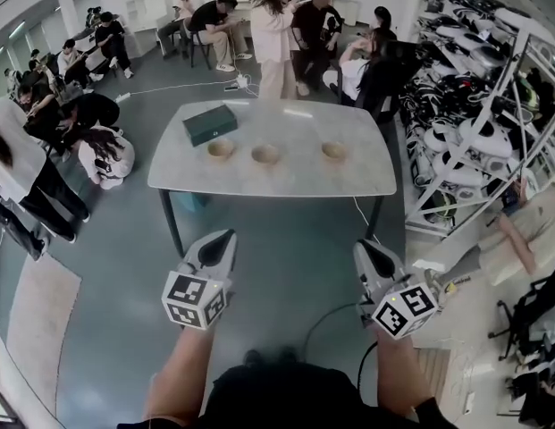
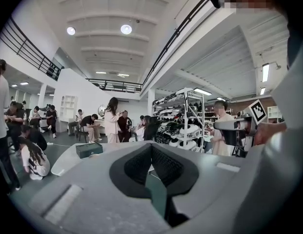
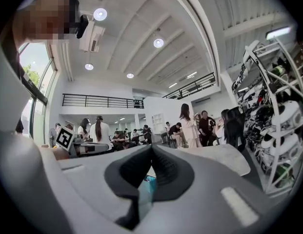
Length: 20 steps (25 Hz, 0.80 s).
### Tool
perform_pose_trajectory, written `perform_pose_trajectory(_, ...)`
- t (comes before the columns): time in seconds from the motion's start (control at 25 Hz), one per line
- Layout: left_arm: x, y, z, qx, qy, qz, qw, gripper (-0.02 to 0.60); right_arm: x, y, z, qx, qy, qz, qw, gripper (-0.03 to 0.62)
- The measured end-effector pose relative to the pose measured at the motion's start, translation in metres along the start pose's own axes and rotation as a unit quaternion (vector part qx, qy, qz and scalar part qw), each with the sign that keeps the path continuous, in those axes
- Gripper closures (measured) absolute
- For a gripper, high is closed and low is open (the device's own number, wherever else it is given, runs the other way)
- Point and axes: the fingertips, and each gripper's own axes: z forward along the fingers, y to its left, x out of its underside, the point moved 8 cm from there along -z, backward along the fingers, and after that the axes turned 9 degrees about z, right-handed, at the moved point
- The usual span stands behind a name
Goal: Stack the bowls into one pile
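left gripper [image 1: 223,238]: held low in the near foreground, well short of the table, marker cube toward the camera; in the left gripper view its jaws are seen pressed together with nothing between them.
right gripper [image 1: 364,248]: held beside the left one and apart from it, also well short of the table; its jaws are likewise seen closed on nothing.
table [image 1: 286,182]: a pale top with rounded corners on dark legs, set on the grey floor ahead of both grippers.
bowls: three are placed in a row across the table top, each apart from the others and none stacked: the left bowl [image 1: 221,149], the middle bowl [image 1: 265,155] and the right bowl [image 1: 334,151].
green box [image 1: 210,124]: laid on the table's far left part, just behind the left bowl.
rack [image 1: 520,79]: stood to the right of the table, its shelves filled with what seem to be white and black helmets, though this cannot be made out for certain.
people [image 1: 273,34]: several are seen standing and seated beyond the table and along the left side.
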Motion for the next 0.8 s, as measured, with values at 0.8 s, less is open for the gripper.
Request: perform_pose_trajectory(0.8, -0.01, -0.05, 0.039, 0.006, 0.0, 0.004, 1.0, 0.571, 0.002, -0.053, -0.044, 0.003, 0.014, 0.017, 1.0, 0.591)
